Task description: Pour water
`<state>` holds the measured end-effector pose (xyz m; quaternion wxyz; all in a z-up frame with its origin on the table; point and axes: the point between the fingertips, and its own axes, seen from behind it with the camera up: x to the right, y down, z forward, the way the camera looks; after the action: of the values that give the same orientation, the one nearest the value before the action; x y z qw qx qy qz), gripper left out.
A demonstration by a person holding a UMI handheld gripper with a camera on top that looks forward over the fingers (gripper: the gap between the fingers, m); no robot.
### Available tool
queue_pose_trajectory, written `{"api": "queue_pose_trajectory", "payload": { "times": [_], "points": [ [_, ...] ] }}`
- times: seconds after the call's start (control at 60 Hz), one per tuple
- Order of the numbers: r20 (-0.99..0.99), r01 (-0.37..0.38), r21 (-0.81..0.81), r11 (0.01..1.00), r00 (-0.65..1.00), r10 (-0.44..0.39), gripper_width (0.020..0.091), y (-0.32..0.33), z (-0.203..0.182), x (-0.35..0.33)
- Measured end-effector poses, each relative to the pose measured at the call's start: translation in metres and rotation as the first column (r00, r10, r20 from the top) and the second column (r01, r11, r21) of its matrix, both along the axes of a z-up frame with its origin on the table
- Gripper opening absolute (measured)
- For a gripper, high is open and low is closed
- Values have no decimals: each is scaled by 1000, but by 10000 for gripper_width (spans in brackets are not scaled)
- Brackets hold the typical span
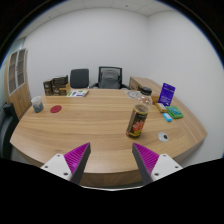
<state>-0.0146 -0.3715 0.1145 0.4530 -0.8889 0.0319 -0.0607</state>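
Smooth wood-grain table point(80, 125), glossy printed can point(137, 121), matt pads point(76, 158)

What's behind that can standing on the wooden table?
Behind the can, beyond the open gripper, the table runs back to a flat red item, papers and black chairs. The tabletop directly behind it is hidden.

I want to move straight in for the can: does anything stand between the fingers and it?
Nothing visible does. The can stands upright just beyond the open gripper, with only bare table between them.
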Motion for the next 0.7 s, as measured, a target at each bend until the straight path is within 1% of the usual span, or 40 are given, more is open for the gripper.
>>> {"api": "queue_pose_trajectory", "payload": {
  "times": [0.117,0.217,0.383,0.433,0.483,0.567,0.6,0.617,0.633,0.7],
  "points": [
    [6,8,29,1000,1000,-8,858,44,-19,61],
    [-21,12,45,999,1000,-11,859,81,-33,95],
    [-46,-11,103,995,999,16,857,141,-45,121],
    [-48,-22,124,992,998,28,846,156,-47,124],
    [-47,-29,140,990,998,36,789,167,-48,121],
    [-42,-39,173,984,998,47,653,181,-47,124],
    [-37,-46,182,982,998,53,573,189,-50,137],
    [-32,-46,190,981,998,53,551,187,-48,133],
    [-30,-42,196,980,998,49,550,187,-46,128],
    [-41,-35,218,975,998,45,500,188,-44,127]
  ]
}}
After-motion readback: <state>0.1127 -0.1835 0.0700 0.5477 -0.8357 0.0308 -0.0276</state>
